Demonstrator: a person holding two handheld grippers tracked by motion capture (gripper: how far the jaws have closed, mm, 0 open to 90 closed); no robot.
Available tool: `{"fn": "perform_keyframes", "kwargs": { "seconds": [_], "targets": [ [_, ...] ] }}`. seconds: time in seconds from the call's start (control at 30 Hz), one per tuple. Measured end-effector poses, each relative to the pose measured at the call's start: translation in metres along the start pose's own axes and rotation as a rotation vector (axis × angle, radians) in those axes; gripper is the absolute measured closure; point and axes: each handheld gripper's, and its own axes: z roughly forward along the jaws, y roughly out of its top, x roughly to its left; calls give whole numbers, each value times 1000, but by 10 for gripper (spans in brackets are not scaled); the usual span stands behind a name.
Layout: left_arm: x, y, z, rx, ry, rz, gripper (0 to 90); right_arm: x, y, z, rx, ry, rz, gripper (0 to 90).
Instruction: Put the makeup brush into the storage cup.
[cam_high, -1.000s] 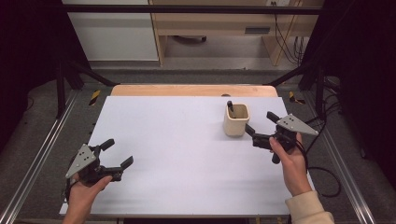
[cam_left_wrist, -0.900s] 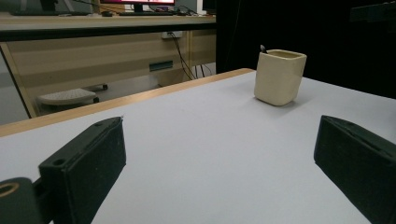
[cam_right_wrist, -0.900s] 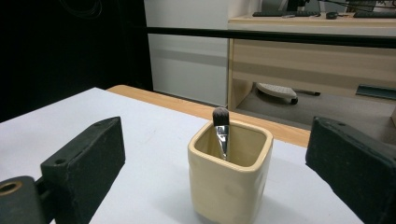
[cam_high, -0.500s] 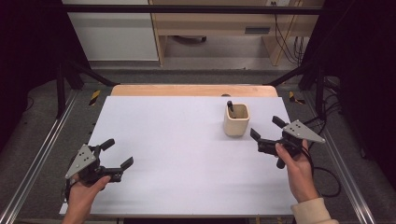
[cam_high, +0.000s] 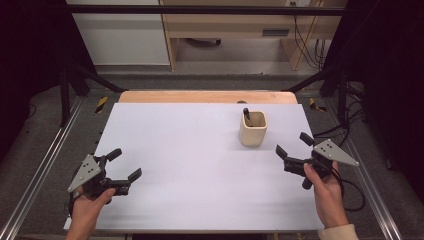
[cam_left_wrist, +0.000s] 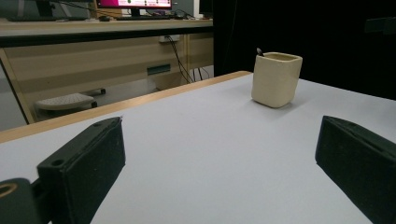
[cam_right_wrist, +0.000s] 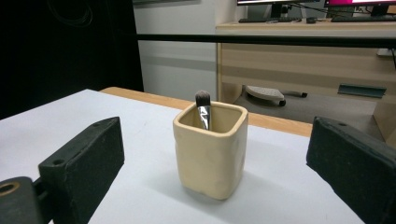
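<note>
Left gripper (cam_high: 123, 167): nearest us at the white sheet's near left corner, we see its matte black blocky jaws spread wide, nothing between them.
Right gripper (cam_high: 295, 144): at the near right edge, we find its jaws parted too, empty, aimed at the cup and near it, not touching.
Table (cam_high: 190, 150): a smooth white rectangular sheet, with a pale wooden strip along the far edge.
Cup (cam_high: 253, 129): a cream ceramic cup, squarish with rounded corners and a slightly uneven glaze, upright at the far right of the sheet.
Brush (cam_right_wrist: 203, 109): a dark soft-bristled brush with a shiny metal ferrule, we see it standing bristles-up inside the cup.
</note>
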Motion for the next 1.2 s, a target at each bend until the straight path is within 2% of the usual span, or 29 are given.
{"fn": "perform_keyframes", "kwargs": {
  "seconds": [0.3, 0.73, 0.9, 1.2],
  "targets": [
    [-1, 0, 0, -1, -14, 7, 10, 1, -12, -9, -6, 2, -15, 48],
    [-4, 1, 0, -13, -45, 13, 10, 6, -26, -15, -21, 21, -73, 47],
    [-5, -1, -1, -10, -65, 30, 9, 9, -31, -16, -31, 36, -92, 42],
    [-7, -2, -2, -16, -83, 40, 8, 18, -45, -12, -7, 63, -119, 40]
  ]
}}
